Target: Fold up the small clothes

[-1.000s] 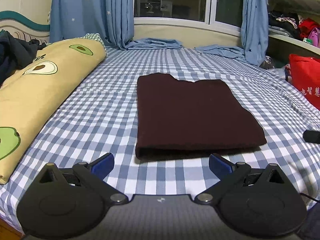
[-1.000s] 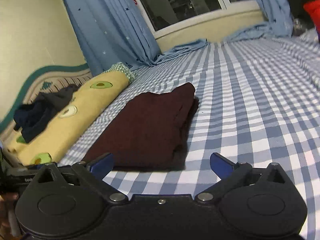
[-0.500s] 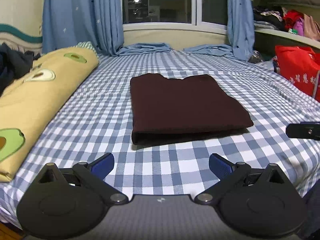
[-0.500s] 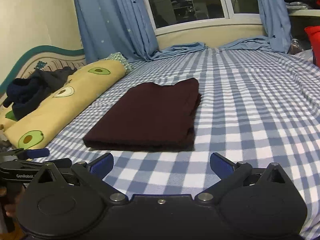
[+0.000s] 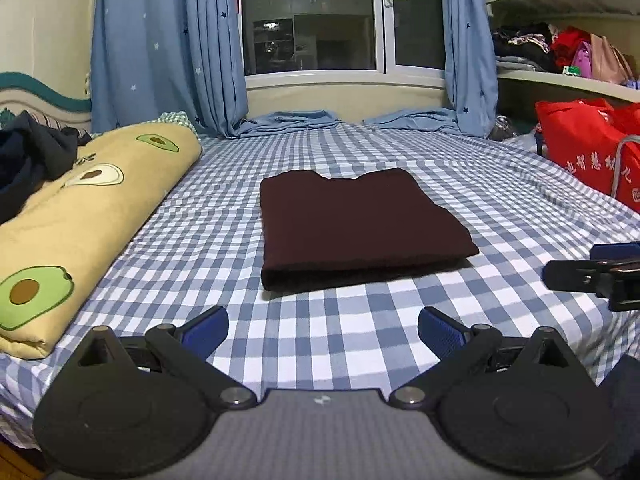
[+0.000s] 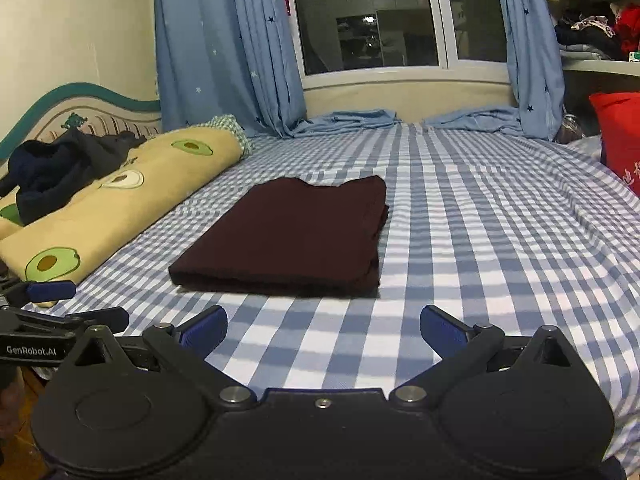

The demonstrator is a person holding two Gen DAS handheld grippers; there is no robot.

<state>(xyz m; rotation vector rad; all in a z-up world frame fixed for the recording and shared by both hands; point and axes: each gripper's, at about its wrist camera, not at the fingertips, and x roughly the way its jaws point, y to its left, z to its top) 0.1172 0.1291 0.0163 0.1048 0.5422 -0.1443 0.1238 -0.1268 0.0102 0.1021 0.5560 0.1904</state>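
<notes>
A dark maroon garment [image 5: 356,224] lies folded into a neat rectangle in the middle of the blue checked bed [image 5: 208,248]; the right wrist view shows the same garment [image 6: 292,236] from its right side. My left gripper [image 5: 323,330] stands open near the bed's front edge, a short way back from the garment's near fold, holding nothing. My right gripper [image 6: 323,328] is also open and empty, back from the garment's near right corner. The right gripper's fingers [image 5: 592,272] show at the right edge of the left wrist view.
A long yellow avocado-print bolster [image 5: 80,216] lies along the bed's left side with dark clothes [image 6: 60,168] heaped on it. A red bag [image 5: 588,148] and cluttered shelves [image 5: 560,60] stand at the right. Blue curtains [image 5: 168,48] and a window close the far end.
Both grippers have drawn back and risen away from the folded garment, which has stayed put. The views now take in more of the window and room.
</notes>
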